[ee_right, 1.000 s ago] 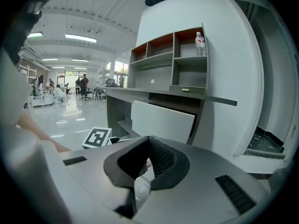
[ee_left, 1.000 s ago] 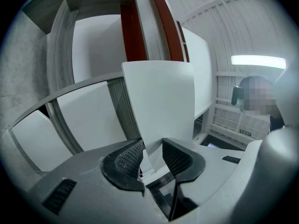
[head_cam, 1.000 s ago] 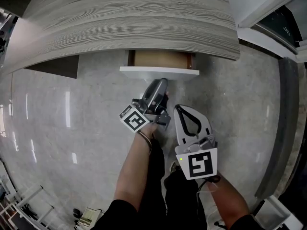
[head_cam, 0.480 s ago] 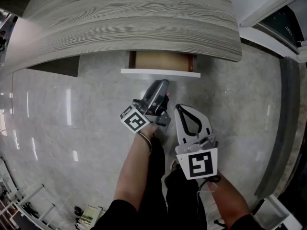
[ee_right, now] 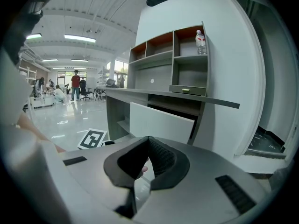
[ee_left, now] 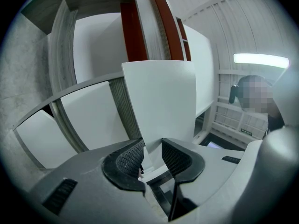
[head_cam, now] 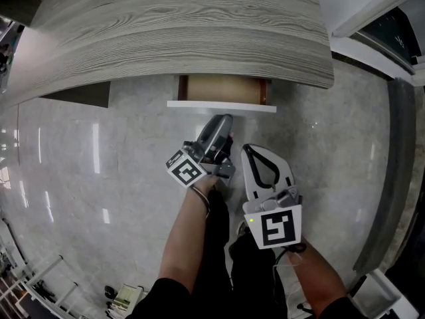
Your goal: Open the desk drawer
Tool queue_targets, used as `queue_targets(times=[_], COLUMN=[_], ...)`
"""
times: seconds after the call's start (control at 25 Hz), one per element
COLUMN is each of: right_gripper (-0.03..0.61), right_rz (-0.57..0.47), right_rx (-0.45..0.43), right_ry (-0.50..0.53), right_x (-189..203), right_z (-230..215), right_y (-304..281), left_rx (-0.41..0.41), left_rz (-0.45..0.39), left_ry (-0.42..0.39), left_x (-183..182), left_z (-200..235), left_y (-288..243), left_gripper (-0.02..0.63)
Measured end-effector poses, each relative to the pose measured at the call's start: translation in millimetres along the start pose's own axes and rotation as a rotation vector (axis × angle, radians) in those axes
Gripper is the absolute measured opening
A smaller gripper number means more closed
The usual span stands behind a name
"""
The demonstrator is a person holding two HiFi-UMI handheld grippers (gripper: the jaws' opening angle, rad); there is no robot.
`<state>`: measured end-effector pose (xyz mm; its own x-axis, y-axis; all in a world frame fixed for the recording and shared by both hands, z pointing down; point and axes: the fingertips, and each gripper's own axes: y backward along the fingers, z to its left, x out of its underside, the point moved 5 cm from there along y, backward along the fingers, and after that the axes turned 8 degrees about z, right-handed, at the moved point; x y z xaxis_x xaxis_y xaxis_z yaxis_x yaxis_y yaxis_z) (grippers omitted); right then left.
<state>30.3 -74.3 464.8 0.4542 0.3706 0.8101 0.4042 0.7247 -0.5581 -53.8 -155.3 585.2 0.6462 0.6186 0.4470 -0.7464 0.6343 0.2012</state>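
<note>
The desk drawer (head_cam: pixel 221 105) stands partly pulled out under the grey wood-grain desktop (head_cam: pixel 179 32), showing its tan inside; its white front (ee_left: pixel 159 106) fills the left gripper view. My left gripper (head_cam: pixel 226 119) reaches up to that front from below. Its jaws are closing, and the ribbed pads (ee_left: pixel 128 157) lie against both faces of the panel's lower edge. My right gripper (head_cam: pixel 250 151) hangs back, to the right of the left hand. Its jaws (ee_right: pixel 148 144) meet at the tips with nothing held. The right gripper view also shows the open drawer (ee_right: pixel 161 122) from the side.
The floor (head_cam: pixel 99 178) is glossy grey tile. Shelves above the desk carry a water bottle (ee_right: pixel 200 42). A white wall unit (head_cam: pixel 372 18) stands at the right. People and chairs (ee_right: pixel 74 85) are far off across the hall. Small items (head_cam: pixel 123 301) lie on the floor at lower left.
</note>
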Motion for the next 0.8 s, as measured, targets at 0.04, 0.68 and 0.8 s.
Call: queue_targets(times=[0.04,0.68,0.8], right_gripper=[0.006,0.006,0.006], right_rz=[-0.005,0.000,0.007], right_rx=[0.002,-0.006,-0.008], right_ry=[-0.003,-0.004,0.000], right_x=[1,9,10], right_z=[-1,9,13], right_y=[-1,3,5], left_rx=[0.003,-0.008,-0.013], left_rz=[0.000,0.018,0.009], left_ry=[-0.001,-0.002,0.005], left_x=[0,15,17], left_z=[0,-8,-10], left_y=[0,20,25], left_gripper=[0.126,0.117,0.115])
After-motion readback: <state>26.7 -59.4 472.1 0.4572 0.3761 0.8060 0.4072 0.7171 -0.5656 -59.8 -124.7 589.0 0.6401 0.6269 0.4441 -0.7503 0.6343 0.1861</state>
